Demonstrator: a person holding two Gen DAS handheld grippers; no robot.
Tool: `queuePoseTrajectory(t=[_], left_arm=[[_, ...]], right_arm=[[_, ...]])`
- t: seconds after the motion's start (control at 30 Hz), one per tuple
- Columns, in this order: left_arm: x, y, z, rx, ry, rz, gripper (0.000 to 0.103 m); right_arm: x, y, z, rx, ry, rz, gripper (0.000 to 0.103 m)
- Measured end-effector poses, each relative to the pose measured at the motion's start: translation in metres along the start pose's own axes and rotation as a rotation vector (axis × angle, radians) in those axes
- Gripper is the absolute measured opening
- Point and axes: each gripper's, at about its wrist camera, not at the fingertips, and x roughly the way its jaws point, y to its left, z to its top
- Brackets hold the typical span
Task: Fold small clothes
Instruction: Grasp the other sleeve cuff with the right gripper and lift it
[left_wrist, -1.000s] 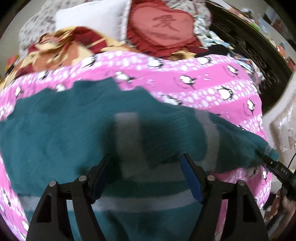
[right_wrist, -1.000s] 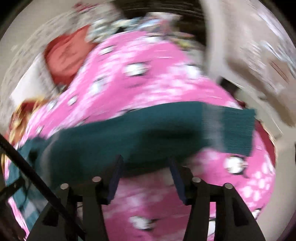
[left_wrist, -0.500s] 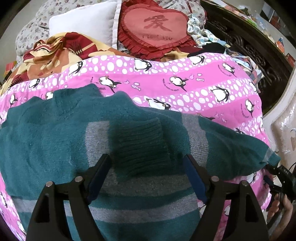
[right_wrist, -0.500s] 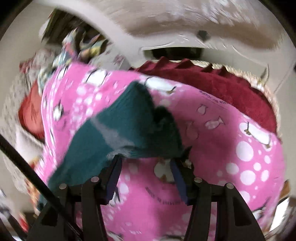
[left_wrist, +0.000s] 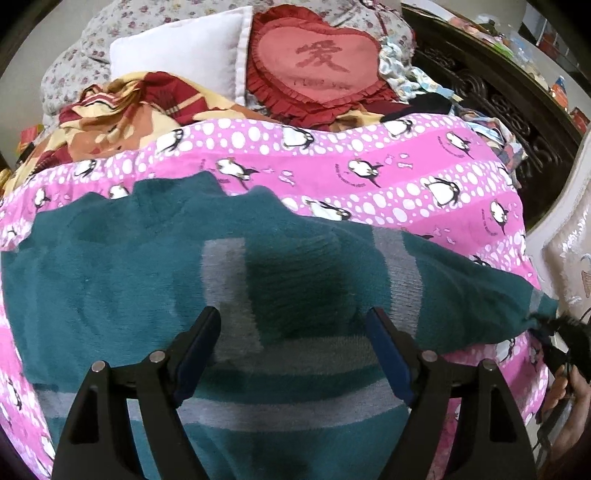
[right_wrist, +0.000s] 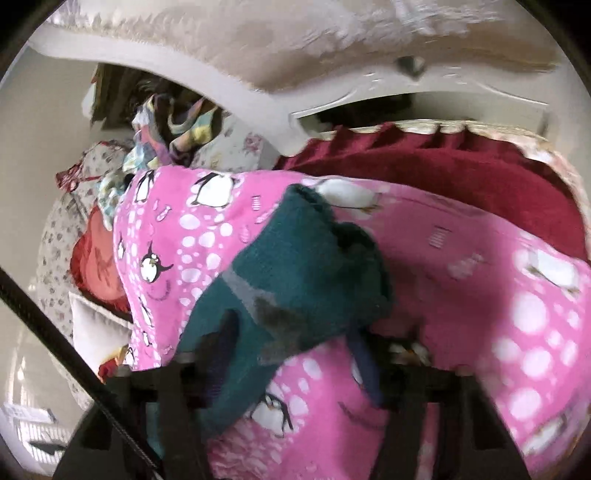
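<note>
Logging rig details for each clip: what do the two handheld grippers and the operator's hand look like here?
The left gripper has matte black plastic arms with silver pivot pins and blue pads lining the fingers. The right gripper looks alike but is motion-blurred, with a black cable crossing its view. In the left wrist view, a bare hand grips its black handle; no sleeve visible.

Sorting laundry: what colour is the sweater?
Teal sweater with grey stripes; clearest in the left wrist view.
</note>
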Motion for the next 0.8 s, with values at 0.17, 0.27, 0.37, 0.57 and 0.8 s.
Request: queuePoseTrajectory(t=[0.17, 0.27, 0.37, 0.57, 0.8], left_arm=[[0.0, 0.024, -0.001, -0.077, 0.015, 0.008, 0.08], [-0.003, 0.04, 0.0, -0.11, 0.019, 0.014, 0.08], [-0.011, 0.053, -0.001, -0.13, 0.005, 0.024, 0.08], [-0.032, 0.1, -0.003, -0.224, -0.009, 0.037, 0.08], [-0.068, 0.185, -0.018, -0.378, -0.05, 0.092, 0.08]], right_arm=[[-0.024, 0.024, -0.006, -0.095, -0.051, 0.023, 0.008], [-0.049, 0.055, -0.007, -0.189, -0.092, 0.082, 0.007], [-0.072, 0.095, -0.01, -0.284, -0.129, 0.152, 0.007], [-0.107, 0.191, -0.047, -0.481, -0.114, 0.345, 0.007], [-0.106, 0.308, -0.16, -0.738, 0.047, 0.548, 0.007]])
